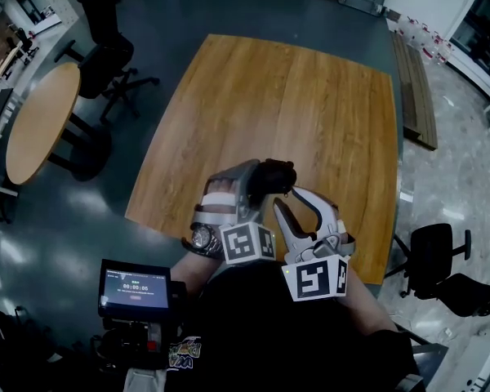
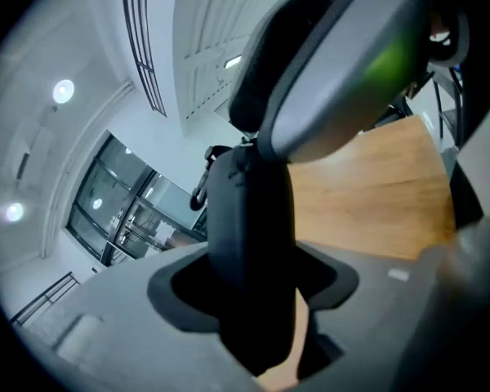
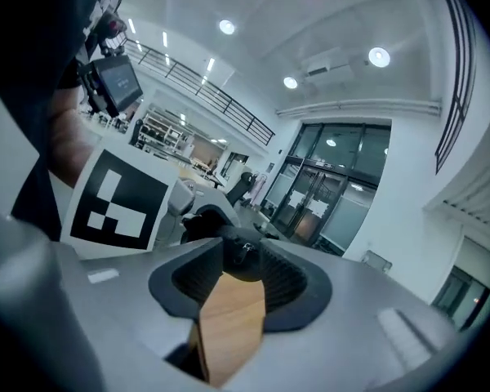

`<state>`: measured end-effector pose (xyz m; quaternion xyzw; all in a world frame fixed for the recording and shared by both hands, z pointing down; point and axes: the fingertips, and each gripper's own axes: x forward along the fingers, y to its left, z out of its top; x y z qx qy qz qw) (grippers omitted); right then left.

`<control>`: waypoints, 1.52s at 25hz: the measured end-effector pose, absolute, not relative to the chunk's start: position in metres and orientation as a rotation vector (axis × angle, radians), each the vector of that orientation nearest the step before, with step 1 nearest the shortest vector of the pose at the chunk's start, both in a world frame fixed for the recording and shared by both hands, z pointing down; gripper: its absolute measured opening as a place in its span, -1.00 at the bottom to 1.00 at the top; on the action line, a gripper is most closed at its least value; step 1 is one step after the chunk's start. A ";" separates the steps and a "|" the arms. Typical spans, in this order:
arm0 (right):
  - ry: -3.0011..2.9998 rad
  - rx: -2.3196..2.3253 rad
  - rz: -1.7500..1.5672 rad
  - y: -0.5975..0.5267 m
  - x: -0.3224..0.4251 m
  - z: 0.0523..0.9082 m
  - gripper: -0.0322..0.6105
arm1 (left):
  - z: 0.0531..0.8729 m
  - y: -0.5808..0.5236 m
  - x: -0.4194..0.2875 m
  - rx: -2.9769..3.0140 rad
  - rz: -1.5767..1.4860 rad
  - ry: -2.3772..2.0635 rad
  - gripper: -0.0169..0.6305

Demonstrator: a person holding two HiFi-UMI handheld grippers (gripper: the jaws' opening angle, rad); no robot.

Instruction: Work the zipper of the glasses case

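Observation:
In the head view my left gripper (image 1: 257, 175) holds a black glasses case (image 1: 275, 175) above the near edge of the wooden table (image 1: 310, 104). The left gripper view shows the case (image 2: 249, 243) standing upright between both jaws and filling the gap, with the pads pressed on it. My right gripper (image 1: 287, 196) comes at the case from the right. In the right gripper view its jaws stand narrowly apart, with table wood showing in the gap. The case's dark end and a small metal zipper pull (image 3: 245, 250) sit right at the fingertips. I see no pad pressing on the pull.
A round wooden table (image 1: 41, 121) and black office chairs (image 1: 106, 55) stand to the left. Another black chair (image 1: 441, 260) is at the right, and a long bench (image 1: 416, 96) lies beyond the table. A small screen device (image 1: 135, 288) sits at my lower left.

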<state>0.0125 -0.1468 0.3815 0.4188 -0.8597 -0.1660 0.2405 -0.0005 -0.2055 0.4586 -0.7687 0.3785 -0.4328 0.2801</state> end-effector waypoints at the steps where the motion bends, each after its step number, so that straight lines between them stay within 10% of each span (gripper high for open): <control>1: -2.313 1.157 -0.484 -0.149 0.011 0.385 -0.46 | 0.461 -0.206 -0.001 -2.059 -1.170 1.014 -0.14; 17: -2.144 1.118 -0.685 -0.131 0.026 0.398 -0.86 | 0.476 -0.179 0.008 -2.147 -1.218 0.937 -0.14; 38: -2.995 0.514 1.287 -0.129 0.045 0.388 -0.86 | 0.421 -0.135 0.001 -2.126 -0.548 0.454 -0.16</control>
